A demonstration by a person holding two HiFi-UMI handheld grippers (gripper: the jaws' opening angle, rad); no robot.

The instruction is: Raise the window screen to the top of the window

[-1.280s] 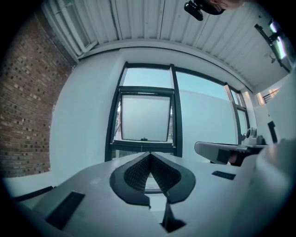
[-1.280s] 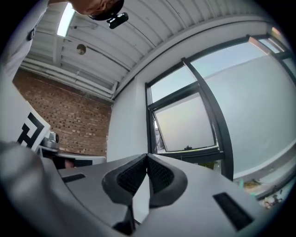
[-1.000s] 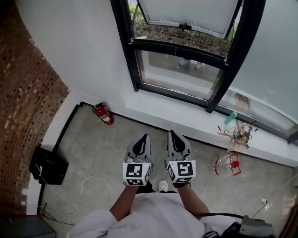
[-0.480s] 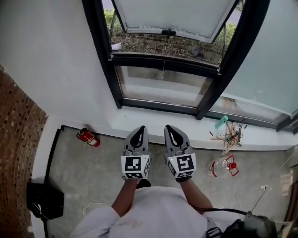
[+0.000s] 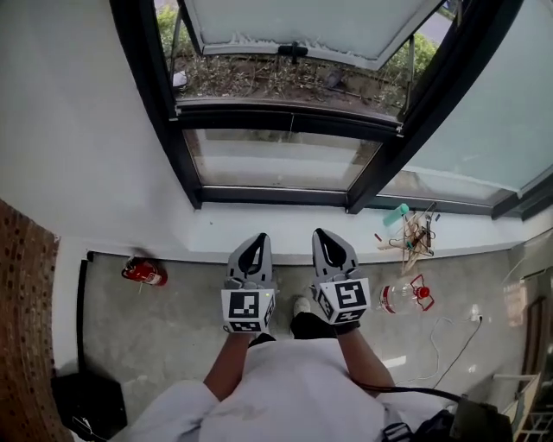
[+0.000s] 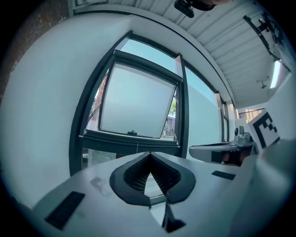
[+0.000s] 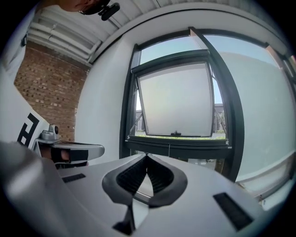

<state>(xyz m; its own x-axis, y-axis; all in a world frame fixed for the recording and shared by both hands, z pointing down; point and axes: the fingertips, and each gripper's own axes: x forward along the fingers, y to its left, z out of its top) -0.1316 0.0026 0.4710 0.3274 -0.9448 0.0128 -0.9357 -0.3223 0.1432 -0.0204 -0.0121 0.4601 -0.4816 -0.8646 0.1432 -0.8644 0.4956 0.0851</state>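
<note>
A black-framed window (image 5: 285, 121) stands straight ahead above a white sill (image 5: 207, 231). Its upper part holds a pale frosted screen panel (image 5: 302, 24), tilted outward, with a small dark handle (image 5: 292, 50) on its lower edge. The panel (image 6: 136, 104) also fills the middle of the left gripper view, and the panel (image 7: 178, 99) with its handle (image 7: 175, 134) shows in the right gripper view. My left gripper (image 5: 256, 240) and right gripper (image 5: 326, 235) are side by side over the floor, short of the sill. Both point level at the window, shut, with nothing between the jaws.
A red fire extinguisher (image 5: 143, 272) lies on the floor at the left. On the right are a clear bottle with a red handle (image 5: 406, 296), a tangle of hangers (image 5: 415, 235) and a teal bottle (image 5: 395, 215) on the sill. A white cable (image 5: 445, 341) trails across the floor.
Both grippers have travelled together toward the window, which now sits squarely ahead and nearer. The fire extinguisher has slid left in view. The jaws stayed shut.
</note>
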